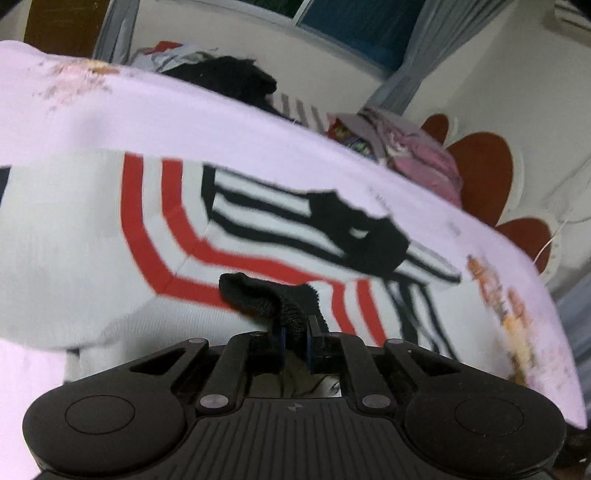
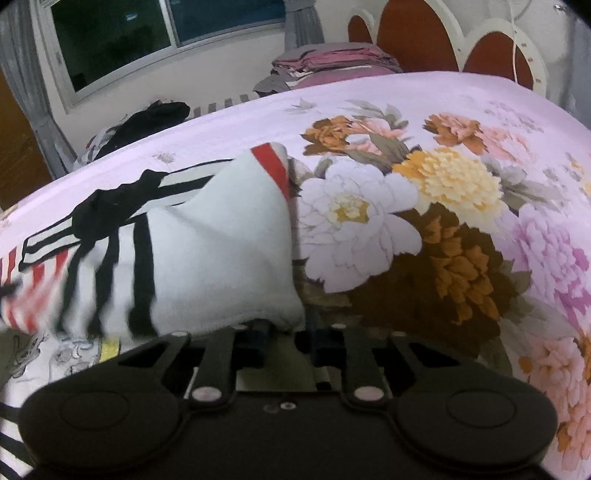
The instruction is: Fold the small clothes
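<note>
Several small white socks lie in a loose heap on the lilac floral bedsheet (image 2: 369,107). One has red stripes (image 1: 147,236), another black stripes (image 1: 258,206). My left gripper (image 1: 295,334) is shut on a black knit sock end (image 1: 269,299), which bunches up just above its fingers. In the right wrist view a white sock with black stripes (image 2: 207,258) rises from my right gripper (image 2: 290,330). Its hemmed corner sits between the narrowed jaws and covers the left fingertip. A red-banded cuff (image 2: 271,164) sticks up at the far end of the heap.
A dark pile of clothes (image 2: 147,118) lies at the bed's far edge under the window (image 2: 166,33). Folded pink and grey laundry (image 2: 332,62) is stacked by the red and white headboard (image 2: 417,40). A printed white garment (image 2: 55,354) lies at the near left.
</note>
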The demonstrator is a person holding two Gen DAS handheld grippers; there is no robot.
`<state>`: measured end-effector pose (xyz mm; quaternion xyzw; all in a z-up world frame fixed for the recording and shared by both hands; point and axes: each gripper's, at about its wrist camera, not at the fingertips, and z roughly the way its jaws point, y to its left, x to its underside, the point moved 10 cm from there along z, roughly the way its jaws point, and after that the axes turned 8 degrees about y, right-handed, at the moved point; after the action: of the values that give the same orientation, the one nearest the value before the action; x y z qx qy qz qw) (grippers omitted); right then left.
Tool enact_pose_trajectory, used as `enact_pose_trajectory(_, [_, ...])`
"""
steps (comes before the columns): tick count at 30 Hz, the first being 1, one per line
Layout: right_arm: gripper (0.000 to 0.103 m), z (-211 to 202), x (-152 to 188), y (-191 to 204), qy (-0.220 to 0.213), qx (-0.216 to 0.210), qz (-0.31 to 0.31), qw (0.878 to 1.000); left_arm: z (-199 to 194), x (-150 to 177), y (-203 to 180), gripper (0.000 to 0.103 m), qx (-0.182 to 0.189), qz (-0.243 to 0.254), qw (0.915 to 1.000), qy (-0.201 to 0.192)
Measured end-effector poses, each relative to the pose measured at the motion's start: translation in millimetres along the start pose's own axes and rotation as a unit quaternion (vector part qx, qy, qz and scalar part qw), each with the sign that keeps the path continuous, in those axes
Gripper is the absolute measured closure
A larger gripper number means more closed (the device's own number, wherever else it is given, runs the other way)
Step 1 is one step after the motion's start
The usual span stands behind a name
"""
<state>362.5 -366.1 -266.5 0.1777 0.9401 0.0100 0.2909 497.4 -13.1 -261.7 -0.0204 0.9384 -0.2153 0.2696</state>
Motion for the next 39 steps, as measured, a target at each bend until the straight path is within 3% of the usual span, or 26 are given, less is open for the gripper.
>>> enact_pose_trajectory(5, [0.087,-2,8,-6,0.017,-0.015,0.003,1.0,17,9,5,0.094,-0.024,0.011,0.9995,0.018])
enact_pose_trajectory(8, [0.076,-15,9,-9,0.021,-0.03,-0.003,0.999,7,11,4,0.093,-0.041,0.033,0.9985,0.015])
enact_pose_trajectory(10, [0.074,-28,7,-13,0.011,-0.038,0.0,0.999,-3,13,7,0.085,-0.046,0.036,0.9982,0.013])
enact_pose_trajectory(11, [0.073,-34,4,-14,0.002,-0.038,0.0,0.999,-9,12,8,0.073,-0.057,0.039,0.9976,0.007])
enact_pose_trajectory(12, [0.071,-38,0,-14,-0.005,-0.038,0.0,0.999,-16,11,10,0.055,-0.066,0.041,0.997,-0.002])
enact_pose_trajectory(14, [0.063,-41,-11,-14,-0.018,-0.044,-0.001,0.999,-29,8,16,0.039,-0.077,0.036,0.9961,-0.023])
enact_pose_trajectory(15, [0.058,-41,-19,-14,-0.025,-0.045,-0.004,0.999,-37,5,17,0.039,-0.079,0.035,0.9958,-0.033])
enact_pose_trajectory(18, [0.059,-30,-41,-13,-0.034,-0.048,-0.007,0.998,-47,-2,9,0.039,-0.056,0.032,0.997,-0.042])
enact_pose_trajectory(23, [0.06,12,-71,-7,-0.02,-0.063,0.015,0.998,-28,-5,-24,0.039,-0.023,0.056,0.9977,-0.028])
enact_pose_trajectory(31, [0.061,68,-115,4,-0.007,-0.088,0.053,0.995,17,6,-23,0.039,-0.066,0.074,0.9951,0.004])
enact_pose_trajectory(34, [0.077,86,-123,3,0.01,-0.098,0.08,0.992,24,10,-18,0.039,-0.074,0.079,0.994,0.014])
enact_pose_trajectory(36, [0.09,91,-124,6,0.008,-0.083,0.066,0.994,26,13,-20,0.039,-0.082,0.094,0.9921,0.015])
enact_pose_trajectory(39, [0.094,93,-125,-4,-0.005,-0.065,0.065,0.996,24,12,-18,0.04,-0.081,0.095,0.9921,0.014])
